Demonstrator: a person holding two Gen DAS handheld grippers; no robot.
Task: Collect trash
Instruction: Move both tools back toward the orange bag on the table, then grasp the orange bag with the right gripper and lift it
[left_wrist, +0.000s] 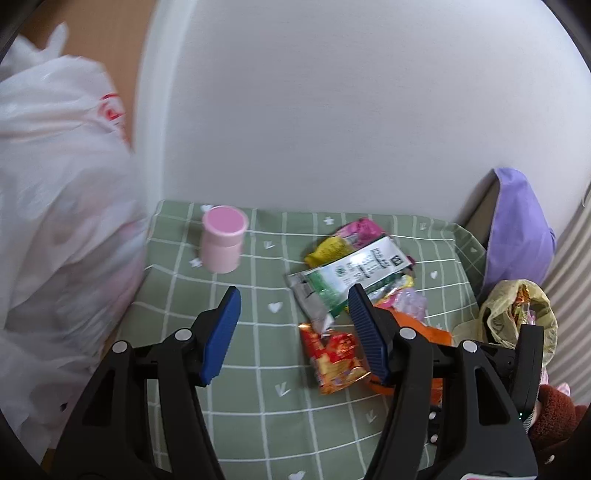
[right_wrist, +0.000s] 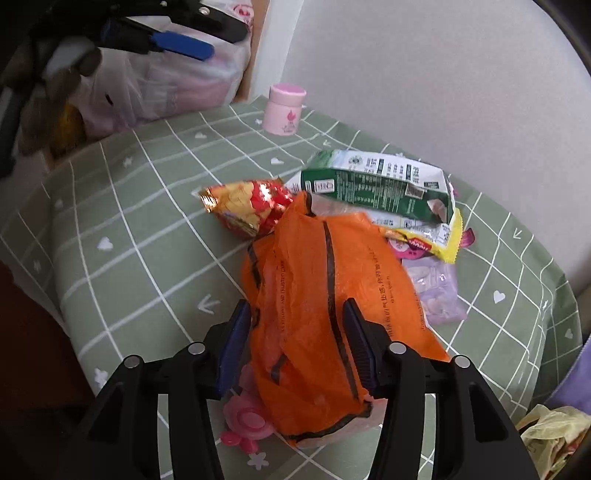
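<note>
I count one orange bag (right_wrist: 314, 295), one red-gold snack packet (right_wrist: 247, 206), one green-white wrapper (right_wrist: 373, 181), one yellow wrapper (right_wrist: 439, 236), one pale purple packet (right_wrist: 436, 291) and one pink jar (right_wrist: 284, 110) on my green checked tablecloth (right_wrist: 129, 221). My right gripper (right_wrist: 295, 339) has its fingers set wide, one on each side of the orange bag, not pressing it that I can see. My left gripper (left_wrist: 291, 325) is spread wide with nothing between its fingers, above the cloth. Only the right view shows a pink plastic toy (right_wrist: 243, 421) at 7 o'clock of the bag. Only the left view shows the magenta wrapper (left_wrist: 360, 229) at 12 o'clock of the heap and a white plastic sack (left_wrist: 55, 221), blurred, at 9 o'clock.
</note>
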